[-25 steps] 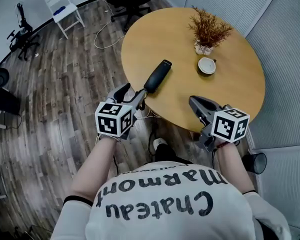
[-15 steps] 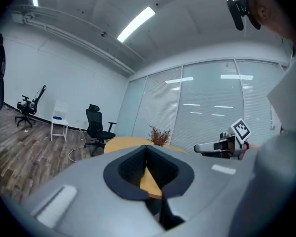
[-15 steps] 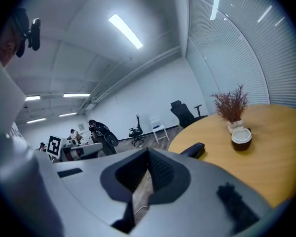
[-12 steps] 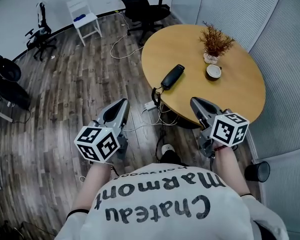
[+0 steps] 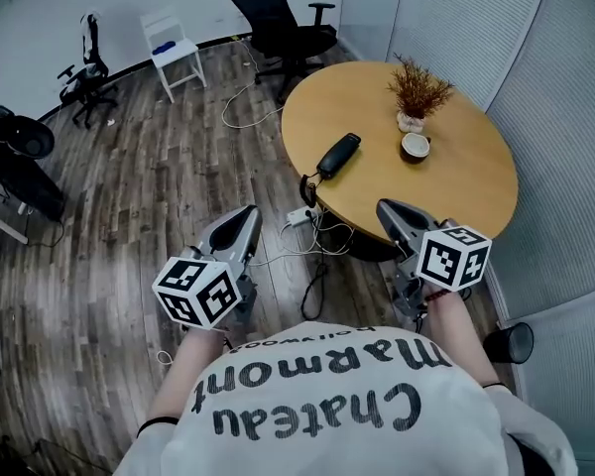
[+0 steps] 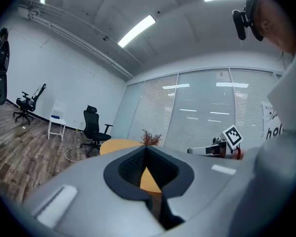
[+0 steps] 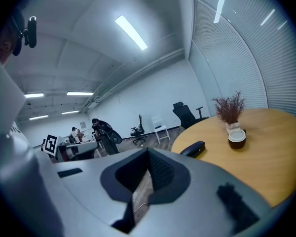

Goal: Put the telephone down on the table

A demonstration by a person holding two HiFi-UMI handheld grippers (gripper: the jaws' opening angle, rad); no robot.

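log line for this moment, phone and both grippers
telephone: lying on table | left gripper: shut, empty | right gripper: shut, empty | neither touches telephone

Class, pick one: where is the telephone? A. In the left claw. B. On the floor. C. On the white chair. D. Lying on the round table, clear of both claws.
D: the telephone lies on the table, while the left claw and right claw are both shut, empty and apart from it.
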